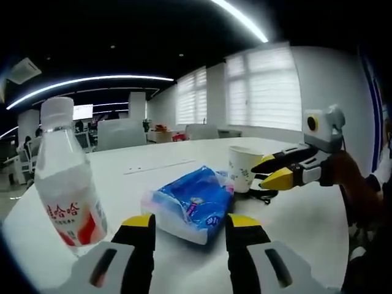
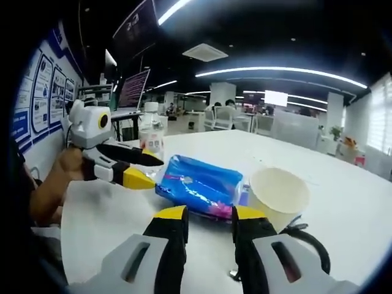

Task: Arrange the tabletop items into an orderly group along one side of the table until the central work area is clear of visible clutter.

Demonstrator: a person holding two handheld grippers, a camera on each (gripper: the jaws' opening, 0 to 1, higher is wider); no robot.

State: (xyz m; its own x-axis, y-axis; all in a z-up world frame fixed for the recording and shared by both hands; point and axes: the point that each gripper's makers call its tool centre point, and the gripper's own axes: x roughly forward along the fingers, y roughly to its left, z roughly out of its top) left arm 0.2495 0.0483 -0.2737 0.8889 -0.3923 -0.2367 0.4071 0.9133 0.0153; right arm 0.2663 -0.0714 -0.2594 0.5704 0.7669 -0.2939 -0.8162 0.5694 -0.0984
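A blue tissue pack (image 1: 190,205) lies flat on the white table (image 1: 306,220), just beyond my left gripper (image 1: 191,223), which is open with nothing between its jaws. A clear bottle with a red-and-white label (image 1: 64,184) stands upright to the left. A white paper cup (image 1: 244,166) stands behind the pack; the right gripper (image 1: 272,170) comes in from the right, open, tips beside the cup. In the right gripper view, my right gripper (image 2: 209,214) is open before the tissue pack (image 2: 199,184) and cup (image 2: 278,193). The left gripper (image 2: 142,168) reaches the pack's left end; the bottle (image 2: 152,136) stands behind.
A black cable or strap (image 2: 309,242) lies by the cup's base. A person's arm (image 2: 52,184) holds the left gripper near the table edge. Office chairs (image 1: 119,133) and desks stand beyond the far edge. Bare white tabletop (image 2: 343,184) stretches past the cup.
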